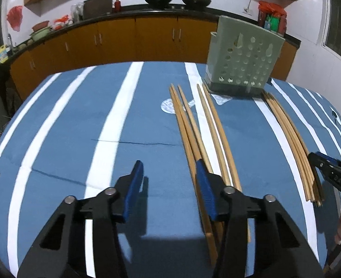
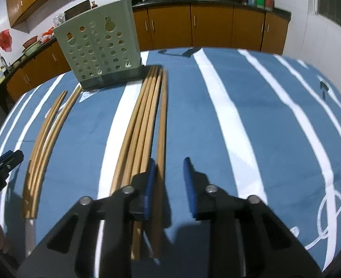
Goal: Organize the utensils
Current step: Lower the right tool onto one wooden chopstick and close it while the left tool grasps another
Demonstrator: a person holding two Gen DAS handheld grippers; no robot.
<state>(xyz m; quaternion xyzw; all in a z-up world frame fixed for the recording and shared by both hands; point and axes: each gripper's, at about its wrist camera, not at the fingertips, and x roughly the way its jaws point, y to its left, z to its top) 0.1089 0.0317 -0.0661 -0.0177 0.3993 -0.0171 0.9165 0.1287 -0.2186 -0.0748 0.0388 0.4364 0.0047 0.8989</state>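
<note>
Best done by lowering the right gripper (image 2: pixel 168 185) squarely over the bundle of chopsticks (image 2: pixel 145 120) lying in front of the green holder (image 2: pixel 98 48), pinching near the thick ends and keeping the sticks parallel before lifting. Fingers of both grippers spread apart, clamped on nothing. Left gripper (image 1: pixel 170 185) hovering by a second group of chopsticks (image 1: pixel 193 125), also in front of the holder. Slender, smooth, pale wooden sticks, tapered toward the holder; rigid perforated plastic box on a dark base; soft blue-and-white striped cloth (image 2: pixel 216 115) over the desk, likely slippery under rolling sticks.
</note>
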